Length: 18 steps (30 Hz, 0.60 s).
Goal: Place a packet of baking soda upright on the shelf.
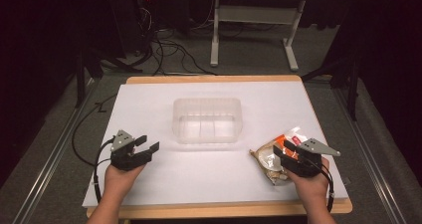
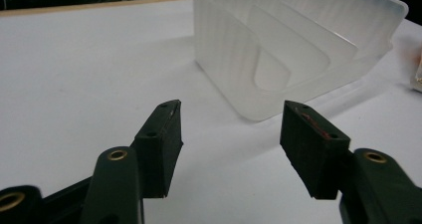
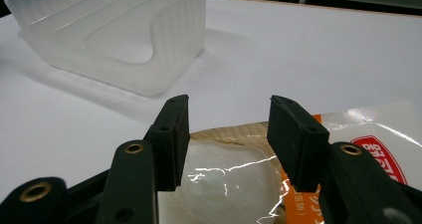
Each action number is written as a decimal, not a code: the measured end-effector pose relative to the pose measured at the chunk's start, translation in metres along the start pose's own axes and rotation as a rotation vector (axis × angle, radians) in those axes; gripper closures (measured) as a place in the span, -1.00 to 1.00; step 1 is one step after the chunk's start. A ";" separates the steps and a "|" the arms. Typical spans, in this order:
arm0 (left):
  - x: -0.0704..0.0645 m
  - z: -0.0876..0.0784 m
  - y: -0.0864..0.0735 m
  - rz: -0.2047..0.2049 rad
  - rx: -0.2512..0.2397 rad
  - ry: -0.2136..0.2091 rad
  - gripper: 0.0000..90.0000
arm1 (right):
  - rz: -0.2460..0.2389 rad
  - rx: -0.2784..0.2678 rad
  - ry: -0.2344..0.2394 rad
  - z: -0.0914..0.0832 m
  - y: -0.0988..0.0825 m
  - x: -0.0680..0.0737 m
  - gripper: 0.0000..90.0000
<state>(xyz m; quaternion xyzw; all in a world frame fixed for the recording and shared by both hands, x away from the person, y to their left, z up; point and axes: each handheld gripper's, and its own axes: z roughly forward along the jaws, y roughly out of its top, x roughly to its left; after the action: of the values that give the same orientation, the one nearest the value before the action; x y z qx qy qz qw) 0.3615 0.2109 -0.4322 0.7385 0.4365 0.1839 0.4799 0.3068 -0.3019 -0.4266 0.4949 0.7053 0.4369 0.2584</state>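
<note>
While both jaw pairs stand apart, the count runs:
Right gripper [image 3: 226, 129]: jaws about half open, straddling the wrapped food packet [image 3: 224, 179]; whether they press it, I cannot tell.
Left gripper [image 2: 231, 134]: jaws wide, holding nothing.
Packet place: near right on the table [image 1: 149, 179].
Clear container [image 1: 207, 120]: centre, farther back, empty.
Progress: judged early; lifting and placing remain.

Black grippers [image 1: 149, 145], grey three-cornered plates [image 1: 122, 140]

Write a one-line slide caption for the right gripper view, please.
Open right gripper poised over a wrapped food packet, with the translucent plastic container beyond on the white table.
</note>
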 end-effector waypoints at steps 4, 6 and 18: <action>0.007 -0.003 0.000 -0.023 -0.026 0.002 -0.10 | 0.013 -0.006 -0.018 -0.001 0.001 0.000 0.11; 0.008 -0.003 0.000 -0.022 -0.035 0.003 -0.14 | 0.013 -0.003 -0.030 -0.001 0.000 -0.002 0.10; 0.011 0.004 -0.002 0.013 0.023 0.041 -0.24 | 0.057 -0.014 -0.049 -0.008 -0.004 -0.015 0.00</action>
<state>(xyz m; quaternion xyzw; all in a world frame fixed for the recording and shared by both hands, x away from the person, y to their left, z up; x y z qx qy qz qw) 0.3699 0.2181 -0.4375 0.7426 0.4436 0.1971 0.4613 0.3042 -0.3194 -0.4270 0.5234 0.6813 0.4367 0.2666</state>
